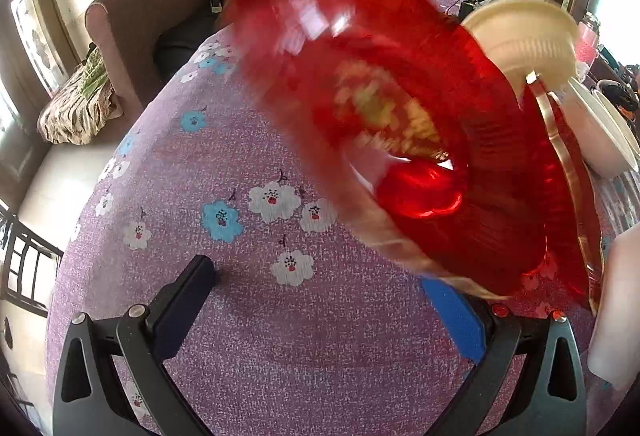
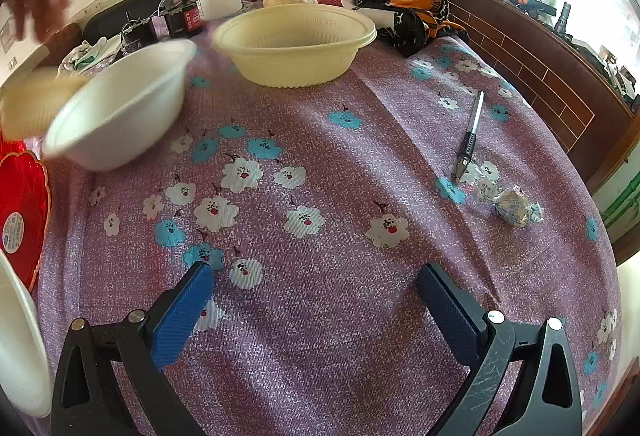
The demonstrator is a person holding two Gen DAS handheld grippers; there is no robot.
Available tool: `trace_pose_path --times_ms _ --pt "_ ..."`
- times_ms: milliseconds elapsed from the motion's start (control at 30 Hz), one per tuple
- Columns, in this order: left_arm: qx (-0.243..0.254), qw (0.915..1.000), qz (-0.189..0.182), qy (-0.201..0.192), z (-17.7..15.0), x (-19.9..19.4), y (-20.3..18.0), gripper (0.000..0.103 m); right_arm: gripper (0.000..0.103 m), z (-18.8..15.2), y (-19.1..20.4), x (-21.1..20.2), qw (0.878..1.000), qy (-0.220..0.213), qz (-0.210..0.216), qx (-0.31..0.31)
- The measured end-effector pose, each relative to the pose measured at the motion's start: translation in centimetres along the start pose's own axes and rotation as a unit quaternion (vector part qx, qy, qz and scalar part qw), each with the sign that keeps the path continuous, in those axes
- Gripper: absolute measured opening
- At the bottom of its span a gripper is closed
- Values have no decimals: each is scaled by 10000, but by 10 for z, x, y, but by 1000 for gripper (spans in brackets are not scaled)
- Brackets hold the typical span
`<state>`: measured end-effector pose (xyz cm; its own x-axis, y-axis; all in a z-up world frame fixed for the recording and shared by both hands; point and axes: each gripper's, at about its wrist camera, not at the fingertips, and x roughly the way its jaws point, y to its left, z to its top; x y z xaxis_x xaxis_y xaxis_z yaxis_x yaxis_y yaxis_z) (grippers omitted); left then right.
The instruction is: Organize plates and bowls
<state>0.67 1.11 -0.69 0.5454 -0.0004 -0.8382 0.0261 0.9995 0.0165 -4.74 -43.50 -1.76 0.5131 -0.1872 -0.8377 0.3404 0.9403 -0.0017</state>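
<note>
Both tongs, left [image 1: 320, 300] and right [image 2: 316, 296], are spread wide and grasp nothing. A blurred red plate [image 1: 420, 124] tilts in the air above the floral-clothed bench [image 2: 340, 164], near the white bowl [image 2: 120, 104] and cream bowl [image 2: 294, 44]. Best to wait until it settles, then pinch its rim squarely.

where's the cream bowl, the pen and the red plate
cream bowl [image 2: 294, 46]: right wrist view, inner wall
pen [image 2: 469, 134]: right wrist view, mid barrel
red plate [image 1: 460, 124]: left wrist view, blurred face
</note>
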Motion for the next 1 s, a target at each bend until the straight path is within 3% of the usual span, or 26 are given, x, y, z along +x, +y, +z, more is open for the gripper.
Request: trace_pose_path --times_ms 1000 --pt "11 10000 9 -15 -1 4 7 103 102 0 0 0 10000 0 0 -1"
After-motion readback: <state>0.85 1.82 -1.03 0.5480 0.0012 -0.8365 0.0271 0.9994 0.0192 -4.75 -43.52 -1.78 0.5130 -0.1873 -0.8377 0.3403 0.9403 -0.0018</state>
